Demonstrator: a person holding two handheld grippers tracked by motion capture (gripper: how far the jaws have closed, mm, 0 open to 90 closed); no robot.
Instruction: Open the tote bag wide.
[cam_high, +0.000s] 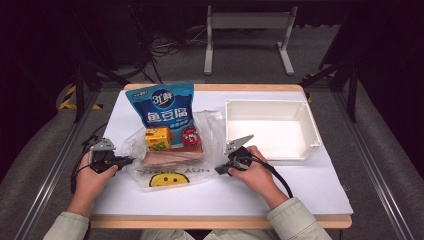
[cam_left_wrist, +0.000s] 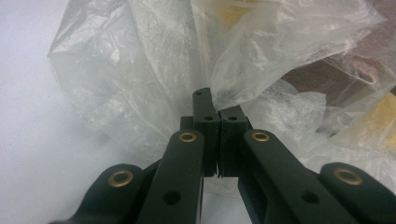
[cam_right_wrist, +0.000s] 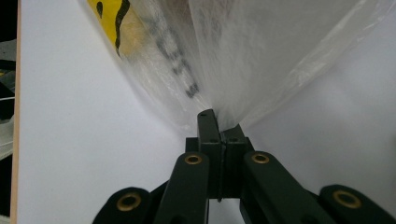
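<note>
left gripper (cam_high: 126, 161): jaws clamped tight on the plastic bag's (cam_high: 210, 130) left edge
right gripper (cam_high: 220, 170): pinching its right edge
bag: mid-table, left of the white bin (cam_high: 310, 125), snacks inside

quick count from my end: two grippers, the left (cam_high: 125, 161) and the right (cam_high: 220, 170), one in each of two hands; one clear plastic bag (cam_high: 172, 172) on the table; inside it i make out four items: one blue pouch (cam_high: 162, 106), one yellow carton (cam_high: 158, 137), one red-lidded tub (cam_high: 190, 135), one flat brown pack (cam_high: 172, 157); and one white bin (cam_high: 270, 131)
</note>
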